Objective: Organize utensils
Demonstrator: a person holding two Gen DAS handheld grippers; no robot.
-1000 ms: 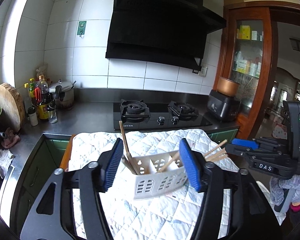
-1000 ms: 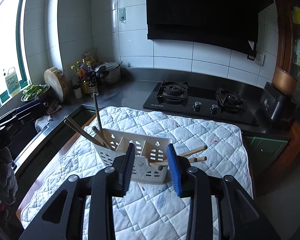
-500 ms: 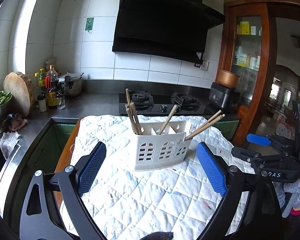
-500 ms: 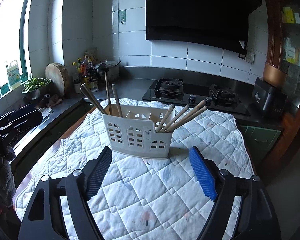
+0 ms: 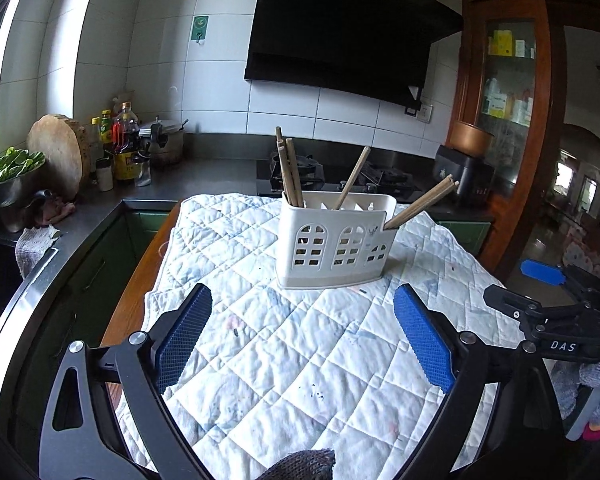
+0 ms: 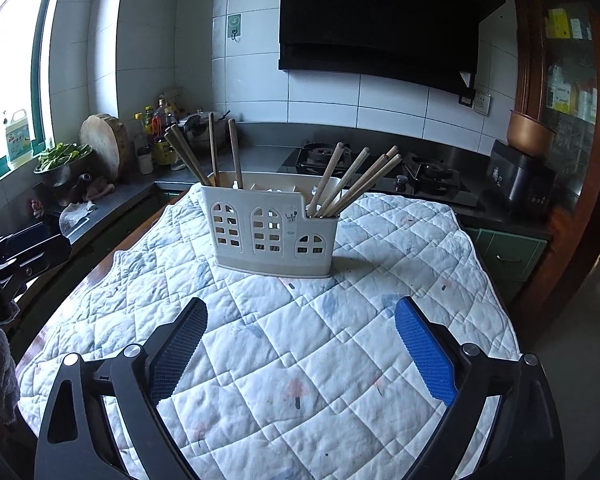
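Note:
A white plastic utensil holder (image 5: 334, 242) with window-shaped cutouts stands upright on a quilted white cloth (image 5: 300, 344); it also shows in the right wrist view (image 6: 274, 232). Several wooden chopsticks (image 6: 352, 184) lean out of its compartments, some at the left end (image 5: 290, 172), some at the right (image 5: 420, 202). My left gripper (image 5: 302, 336) is open and empty, well back from the holder. My right gripper (image 6: 300, 350) is open and empty, also back from it. The right gripper shows at the right edge of the left wrist view (image 5: 540, 312).
A steel counter at the left holds a round wooden board (image 5: 58, 154), bottles (image 5: 124, 148), a pot and a bowl of greens (image 5: 8, 168). A gas hob (image 6: 380, 172) and a black appliance (image 6: 520, 184) stand behind the cloth. A wooden cabinet (image 5: 508, 100) is at the right.
Both grippers opened and let go of the holder, then drew back from it. The holder now stands free and upright on the cloth.

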